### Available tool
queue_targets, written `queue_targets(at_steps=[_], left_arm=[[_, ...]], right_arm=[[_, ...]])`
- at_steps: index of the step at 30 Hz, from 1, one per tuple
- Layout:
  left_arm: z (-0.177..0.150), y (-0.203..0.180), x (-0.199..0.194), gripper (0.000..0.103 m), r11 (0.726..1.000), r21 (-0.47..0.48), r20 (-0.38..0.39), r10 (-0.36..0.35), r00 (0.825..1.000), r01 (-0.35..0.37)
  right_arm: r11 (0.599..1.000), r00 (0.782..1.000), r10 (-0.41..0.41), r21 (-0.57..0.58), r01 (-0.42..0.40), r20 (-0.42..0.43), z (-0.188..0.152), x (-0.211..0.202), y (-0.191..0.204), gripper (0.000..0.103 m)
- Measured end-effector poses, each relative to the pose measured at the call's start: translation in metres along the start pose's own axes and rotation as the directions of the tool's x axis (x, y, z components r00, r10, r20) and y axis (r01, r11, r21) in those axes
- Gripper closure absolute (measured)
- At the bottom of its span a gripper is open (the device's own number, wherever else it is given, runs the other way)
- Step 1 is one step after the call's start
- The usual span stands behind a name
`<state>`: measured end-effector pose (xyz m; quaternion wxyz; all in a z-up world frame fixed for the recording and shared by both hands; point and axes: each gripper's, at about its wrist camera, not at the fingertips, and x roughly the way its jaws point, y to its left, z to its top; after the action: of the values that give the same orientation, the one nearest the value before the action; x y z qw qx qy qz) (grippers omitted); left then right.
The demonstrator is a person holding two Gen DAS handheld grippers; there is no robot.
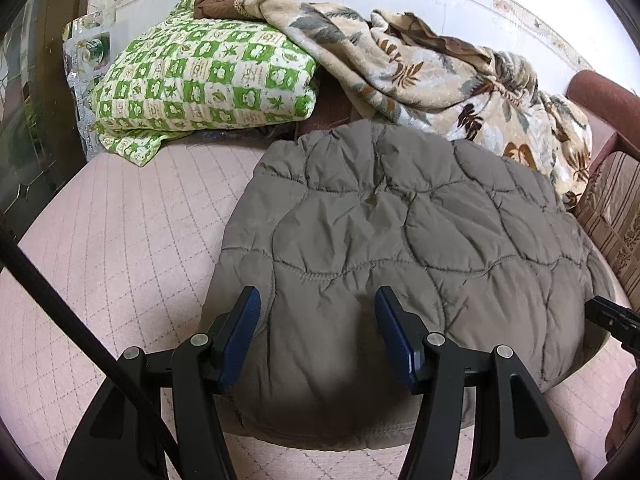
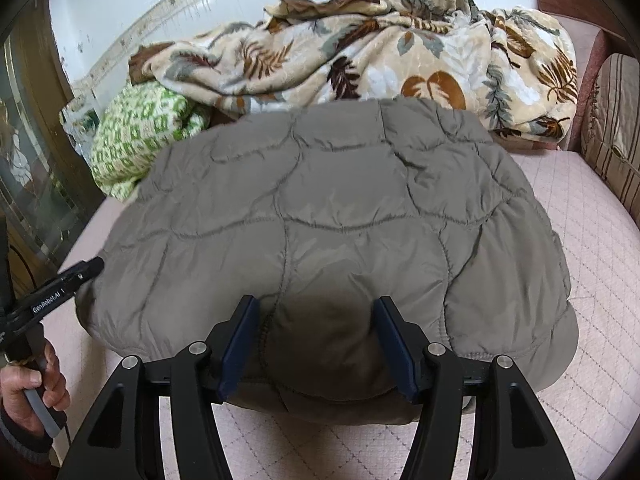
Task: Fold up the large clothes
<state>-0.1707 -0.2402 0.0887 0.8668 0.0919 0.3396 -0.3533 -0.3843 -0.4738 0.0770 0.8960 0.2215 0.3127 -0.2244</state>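
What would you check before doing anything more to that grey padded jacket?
1. Jacket folded into a compact bundle: ok.
2. Jacket lying wholly on the pink mattress: ok.
3. Left fingers gripping cloth: cannot tell; jacket bulges between them.
4. Right fingers gripping cloth: cannot tell.
5. Leaf-print blanket clear of the jacket: not ok; they meet at the far edge.
6. Green checked quilt out of the way: ok.
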Motion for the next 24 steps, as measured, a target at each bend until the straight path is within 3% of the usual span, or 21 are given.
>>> queue_targets(at_steps=[10, 18, 24], left_arm=[[-0.004, -0.003, 0.014, 0.043, 1.000, 0.030, -0.058, 0.008, 0.998, -0.006], [0.005, 0.002, -0.012, 0.043, 1.000, -0.002, 0.036, -0.026, 0.999, 0.026], [-0.001, 0.010, 0.005, 0.043, 1.000, -0.007, -0.050, -0.012, 0.999, 0.012]], right_arm=[[1.000, 0.999, -0.025, -0.002, 0.025, -0.042, -0.004, 0.015, 0.001, 0.036], [1.000, 0.998, -0.022, 0.011, 0.022, 0.053, 0.007, -0.014, -0.004, 0.036], [0.993, 0.998, -0.062, 0.099, 0.059, 0.020, 0.009, -0.012, -0.033, 0.036]])
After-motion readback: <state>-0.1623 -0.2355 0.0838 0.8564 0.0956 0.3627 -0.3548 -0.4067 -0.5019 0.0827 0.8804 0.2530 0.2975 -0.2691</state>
